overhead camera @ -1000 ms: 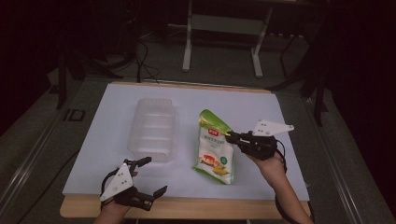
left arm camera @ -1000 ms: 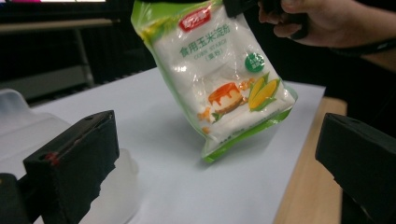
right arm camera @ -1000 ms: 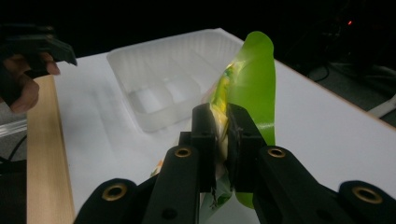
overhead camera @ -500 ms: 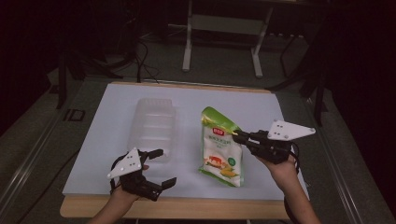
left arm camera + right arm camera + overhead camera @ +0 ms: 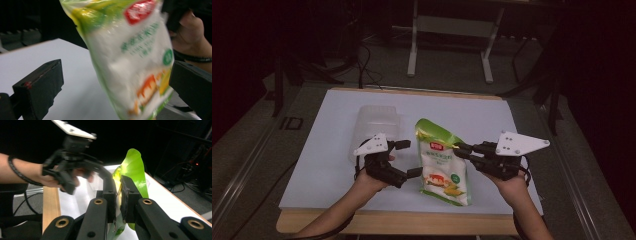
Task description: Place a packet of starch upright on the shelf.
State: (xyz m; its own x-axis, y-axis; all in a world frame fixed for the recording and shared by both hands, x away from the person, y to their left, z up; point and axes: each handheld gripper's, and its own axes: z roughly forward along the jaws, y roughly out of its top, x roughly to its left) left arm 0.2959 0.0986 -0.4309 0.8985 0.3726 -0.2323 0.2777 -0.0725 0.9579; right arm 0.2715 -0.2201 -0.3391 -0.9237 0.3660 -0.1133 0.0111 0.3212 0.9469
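Note:
A green and white snack bag [image 5: 439, 165] hangs tilted above the white table sheet [image 5: 312, 165]. My right gripper [image 5: 460, 149] is shut on the bag's right upper edge. In the right gripper view the jaws [image 5: 119, 195] pinch the bag [image 5: 135, 167], whose green top sticks up behind them. My left gripper [image 5: 410, 158] is open at the bag's left side. In the left gripper view the bag [image 5: 130, 57] hangs between the wide-apart jaws of my left gripper [image 5: 115, 85], and neither pad touches it.
A clear plastic lidded container [image 5: 374, 127] lies on the sheet behind my left gripper. The table's wooden front edge [image 5: 397, 222] runs below both hands. A metal stand [image 5: 449, 45] and cables are on the floor beyond the table.
The left gripper has risen from the front edge and moved right, up to the bag. The right gripper has lifted the bag off the sheet and brought it slightly left.

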